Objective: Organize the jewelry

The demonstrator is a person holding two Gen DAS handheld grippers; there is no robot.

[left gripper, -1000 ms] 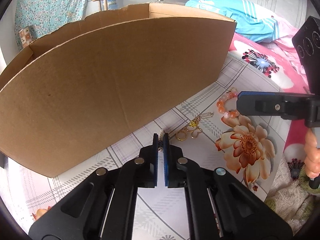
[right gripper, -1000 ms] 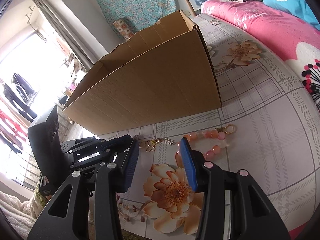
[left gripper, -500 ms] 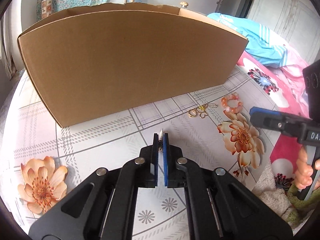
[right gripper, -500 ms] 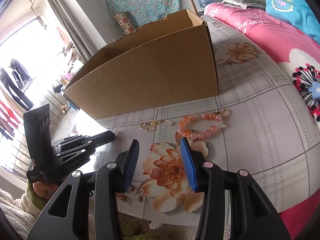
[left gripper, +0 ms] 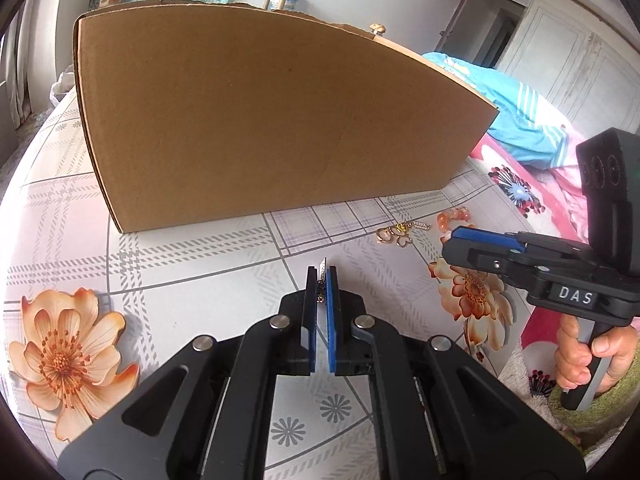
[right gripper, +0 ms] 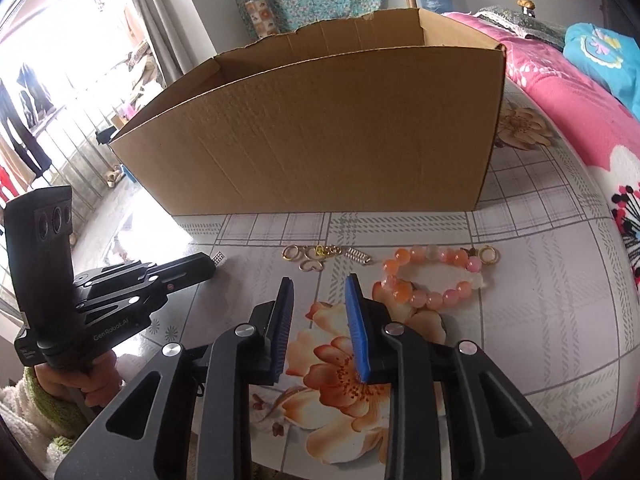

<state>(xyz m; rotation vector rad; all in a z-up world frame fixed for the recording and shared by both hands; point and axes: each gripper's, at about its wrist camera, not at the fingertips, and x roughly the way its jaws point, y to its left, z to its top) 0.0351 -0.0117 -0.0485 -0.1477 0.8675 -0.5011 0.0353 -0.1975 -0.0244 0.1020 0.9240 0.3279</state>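
Left gripper (left gripper: 321,276) pinched tight on a small silver piece (left gripper: 322,267), held above bare tablecloth (left gripper: 200,256). Right gripper (right gripper: 318,284) jaws closing, nothing btwn them, tips over the printed flower. Gold rings & charms (right gripper: 316,255) just ahead; pink bead bracelet (right gripper: 436,276) beside, to the right. Cardboard box (right gripper: 320,136) stands behind w/ open top, a strip of free cloth before its near wall.

My left gripper (left gripper: 321,276) and right gripper (right gripper: 318,300) are black, with blue pads (right gripper: 357,332), silver screws (left gripper: 279,322) and white lettering.
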